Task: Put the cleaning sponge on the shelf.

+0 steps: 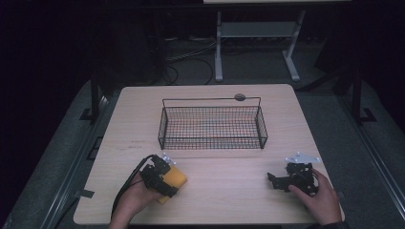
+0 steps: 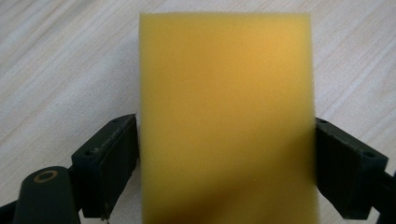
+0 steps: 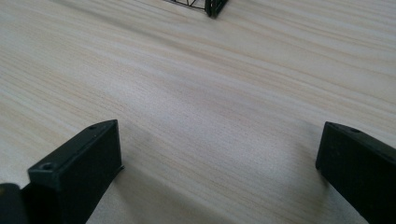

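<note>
A yellow sponge (image 1: 177,178) lies flat on the wooden table (image 1: 229,191) near the front left. My left gripper (image 1: 168,184) reaches over it from the near side. In the left gripper view the sponge (image 2: 226,107) sits between the two black jaws, and both pads press against its long sides. My right gripper (image 1: 273,180) rests low over the table at the front right, held by a hand, and points left. Its jaws stand wide apart in the right gripper view, where the gripper (image 3: 219,144) has only bare wood between them.
A black wire basket (image 1: 212,142) with nothing in it stands at the table's middle, beyond both grippers. One of its corners (image 3: 212,7) shows in the right gripper view. A small round disc (image 1: 239,97) lies behind the basket. A white table frame (image 1: 218,47) stands on the floor beyond.
</note>
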`<action>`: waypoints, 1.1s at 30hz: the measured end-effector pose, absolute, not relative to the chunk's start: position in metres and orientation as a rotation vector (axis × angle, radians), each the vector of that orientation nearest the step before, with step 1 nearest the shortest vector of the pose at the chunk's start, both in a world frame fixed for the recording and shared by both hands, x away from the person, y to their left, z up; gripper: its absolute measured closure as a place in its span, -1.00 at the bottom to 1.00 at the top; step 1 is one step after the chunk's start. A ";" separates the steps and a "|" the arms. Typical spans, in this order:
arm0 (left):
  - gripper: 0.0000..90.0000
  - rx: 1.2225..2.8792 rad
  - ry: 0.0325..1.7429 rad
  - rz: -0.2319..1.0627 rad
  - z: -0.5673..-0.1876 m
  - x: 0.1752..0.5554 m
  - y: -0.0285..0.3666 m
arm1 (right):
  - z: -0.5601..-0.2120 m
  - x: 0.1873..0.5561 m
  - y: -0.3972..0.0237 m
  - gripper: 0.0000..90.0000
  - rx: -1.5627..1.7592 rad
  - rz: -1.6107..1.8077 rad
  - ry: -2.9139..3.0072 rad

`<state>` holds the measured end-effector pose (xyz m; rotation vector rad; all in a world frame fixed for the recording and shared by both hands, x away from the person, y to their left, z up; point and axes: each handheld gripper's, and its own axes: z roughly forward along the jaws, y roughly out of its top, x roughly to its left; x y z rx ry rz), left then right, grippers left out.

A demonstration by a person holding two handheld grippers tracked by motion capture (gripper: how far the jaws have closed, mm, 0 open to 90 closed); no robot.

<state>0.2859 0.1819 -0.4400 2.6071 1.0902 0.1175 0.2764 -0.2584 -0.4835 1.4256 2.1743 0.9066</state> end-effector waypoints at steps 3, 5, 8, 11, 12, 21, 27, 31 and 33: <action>-0.54 2.599 1.086 0.114 -0.439 0.286 0.183 | -0.484 0.276 -0.258 -1.00 1.425 0.906 2.174; -0.52 2.603 1.083 0.116 -0.439 0.286 0.183 | -0.484 0.277 -0.258 -1.00 1.424 0.906 2.175; -0.51 2.604 1.079 0.119 -0.439 0.285 0.183 | -0.484 0.276 -0.258 -1.00 1.427 0.906 2.174; -0.51 2.602 1.076 0.119 -0.438 0.285 0.183 | -0.483 0.276 -0.258 -1.00 1.427 0.905 2.174; -0.51 2.602 1.075 0.120 -0.437 0.285 0.183 | -0.483 0.276 -0.258 -1.00 1.428 0.906 2.175; -0.51 2.576 1.075 0.113 -0.430 0.286 0.185 | -0.483 0.276 -0.258 -1.00 1.428 0.907 2.175; -0.50 2.572 1.066 0.111 -0.423 0.287 0.189 | -0.483 0.276 -0.258 -1.00 1.428 0.907 2.175; -0.50 2.563 1.059 0.123 -0.417 0.289 0.191 | -0.483 0.276 -0.258 -1.00 1.428 0.906 2.175; -0.50 2.558 1.056 0.128 -0.414 0.290 0.191 | -0.483 0.276 -0.258 -1.00 1.429 0.907 2.175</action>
